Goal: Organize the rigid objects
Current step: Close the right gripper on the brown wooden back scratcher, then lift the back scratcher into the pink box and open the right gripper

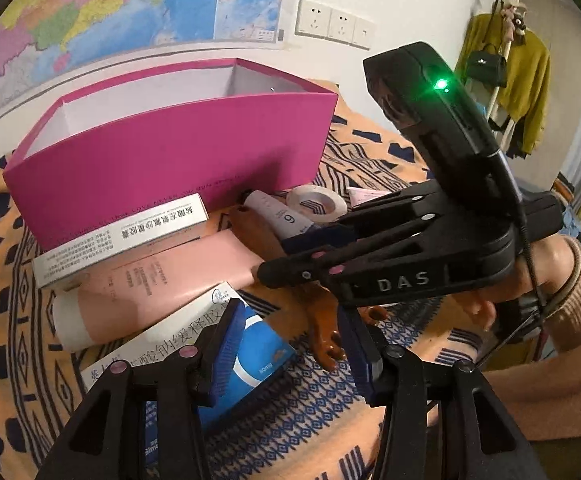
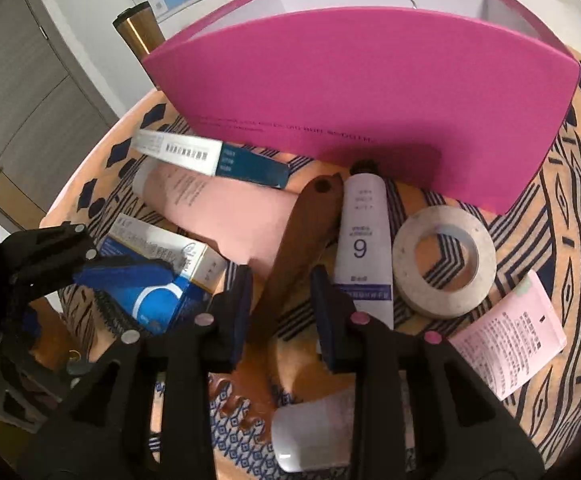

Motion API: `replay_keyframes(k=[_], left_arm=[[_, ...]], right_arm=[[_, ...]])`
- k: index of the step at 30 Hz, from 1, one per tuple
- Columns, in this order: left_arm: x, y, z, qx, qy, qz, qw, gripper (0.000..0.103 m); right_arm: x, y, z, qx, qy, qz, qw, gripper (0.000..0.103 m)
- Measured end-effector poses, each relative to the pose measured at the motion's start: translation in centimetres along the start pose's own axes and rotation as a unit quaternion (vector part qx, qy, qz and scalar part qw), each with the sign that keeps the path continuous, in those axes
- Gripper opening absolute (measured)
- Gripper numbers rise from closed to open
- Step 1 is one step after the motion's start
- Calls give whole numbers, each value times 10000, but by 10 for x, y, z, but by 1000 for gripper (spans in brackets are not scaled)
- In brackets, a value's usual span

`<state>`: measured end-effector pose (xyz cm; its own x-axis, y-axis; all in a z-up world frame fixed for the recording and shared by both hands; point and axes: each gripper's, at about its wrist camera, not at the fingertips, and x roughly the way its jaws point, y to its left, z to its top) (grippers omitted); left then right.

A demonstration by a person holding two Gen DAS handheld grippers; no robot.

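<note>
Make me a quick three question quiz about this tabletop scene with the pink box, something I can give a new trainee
1. True or false: the magenta box stands open at the top.
2. What lies between the fingers of the right gripper?
A. the tape roll
B. the wooden handled tool
C. the pink leaflet
3. Fill in: the left gripper is open around the corner of a blue and white ____.

Key
1. True; its white inner walls show.
2. B; the open fingers straddle the tool, with no contact visible.
3. medicine box; one pad lies against it, the other stands clear.
</note>
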<state>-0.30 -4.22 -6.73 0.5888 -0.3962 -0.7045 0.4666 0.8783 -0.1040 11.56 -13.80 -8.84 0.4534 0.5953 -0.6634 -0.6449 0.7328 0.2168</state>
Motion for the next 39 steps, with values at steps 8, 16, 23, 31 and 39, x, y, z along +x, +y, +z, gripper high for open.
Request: replay_keyframes(k=[8,16,23,31,39], left_arm=[[0,8,-1,-120,-14,-95,9999,51],[24,-2,10,-122,6,-506,9986,55],[43,-3,18,-137,66,-707,9974,40],[39,3,27,-135,-126,-483,9987,23],[12,0,60,232,-604,-170,9978,23]], right_arm=[[-1,-7,-1,281,-208,138,9993,20],[-22,-23,-9,776,-608,867,9914,16],[-43,-18,-11,690,-927,1148,9866,16],[-52,-16,-10,593,-1100,1189,9850,16],[-83,-6,15,328,-1549,1201,9800,16]])
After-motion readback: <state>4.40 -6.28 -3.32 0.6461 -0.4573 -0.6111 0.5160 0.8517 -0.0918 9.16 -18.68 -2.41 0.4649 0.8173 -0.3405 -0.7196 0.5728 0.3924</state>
